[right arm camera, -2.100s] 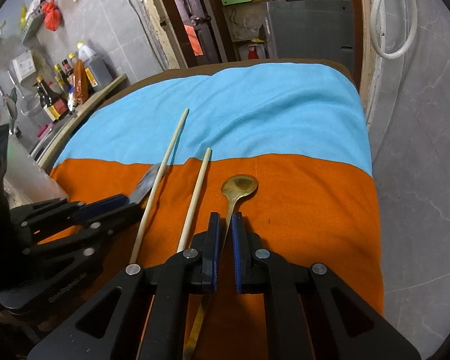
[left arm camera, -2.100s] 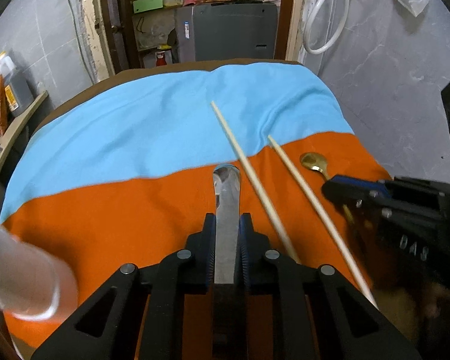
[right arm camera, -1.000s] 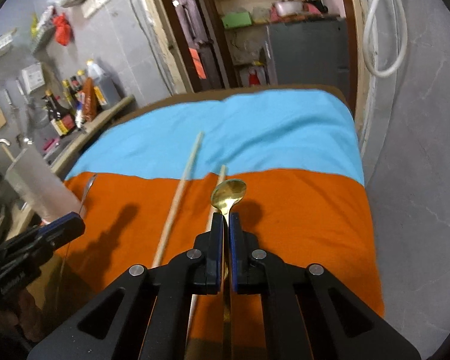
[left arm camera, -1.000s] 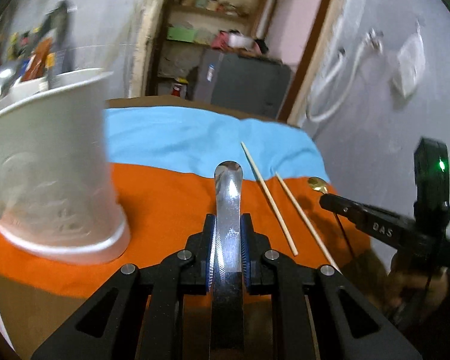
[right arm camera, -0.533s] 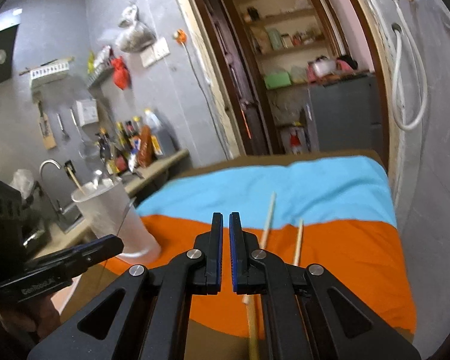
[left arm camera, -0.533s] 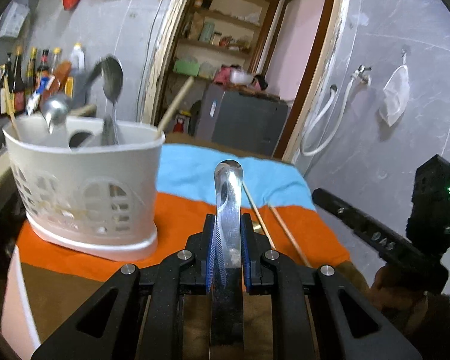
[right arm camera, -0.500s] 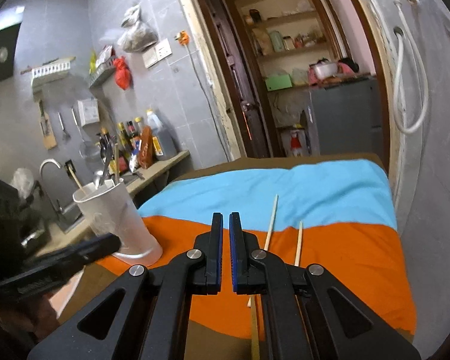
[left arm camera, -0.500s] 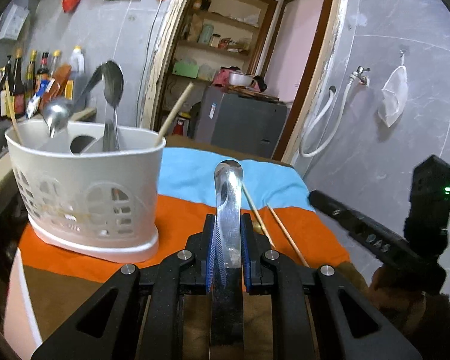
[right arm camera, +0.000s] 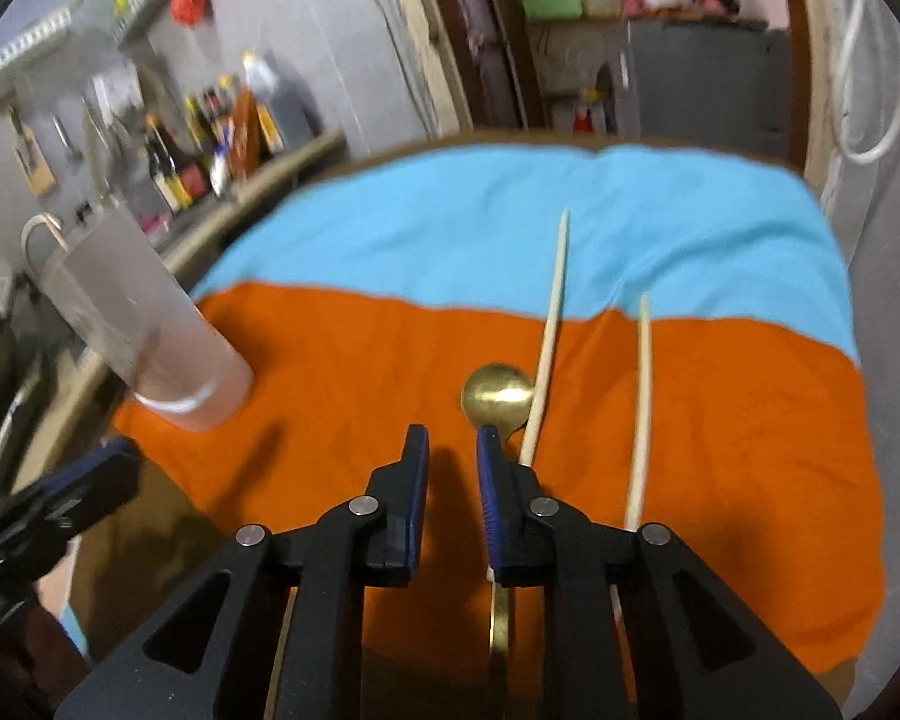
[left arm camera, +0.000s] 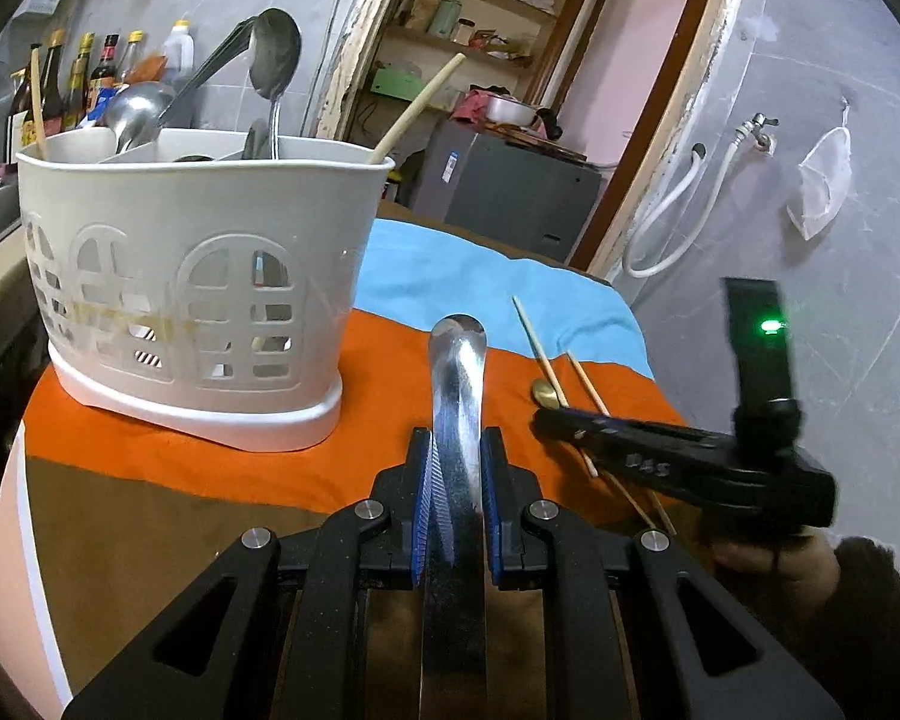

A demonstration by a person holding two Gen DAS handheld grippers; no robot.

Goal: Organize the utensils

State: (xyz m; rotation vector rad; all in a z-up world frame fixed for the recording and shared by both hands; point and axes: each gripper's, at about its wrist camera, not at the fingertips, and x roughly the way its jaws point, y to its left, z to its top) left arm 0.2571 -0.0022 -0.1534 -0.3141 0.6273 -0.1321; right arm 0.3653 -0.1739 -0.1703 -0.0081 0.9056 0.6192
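Just orange cloth [right arm camera: 342,372] between tool [right arm camera: 450,450] and caddy [right arm camera: 138,336]

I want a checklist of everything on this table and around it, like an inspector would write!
Surface: orange and light blue cloth over a brown table.
Job's things: white plastic utensil caddy holding ladles and a wooden stick; gold metal spoon and two pale wooden chopsticks lying on the cloth; flat silver metal utensil in the left grip.
Clutter: nothing seen on the cloth.
Grippers: left gripper shut on the silver utensil; right gripper has just been opening, nothing between its pads, gold spoon beside it.
Cables: white hose on the wall.
Surroundings: sauce bottles, shelves, grey cabinet.
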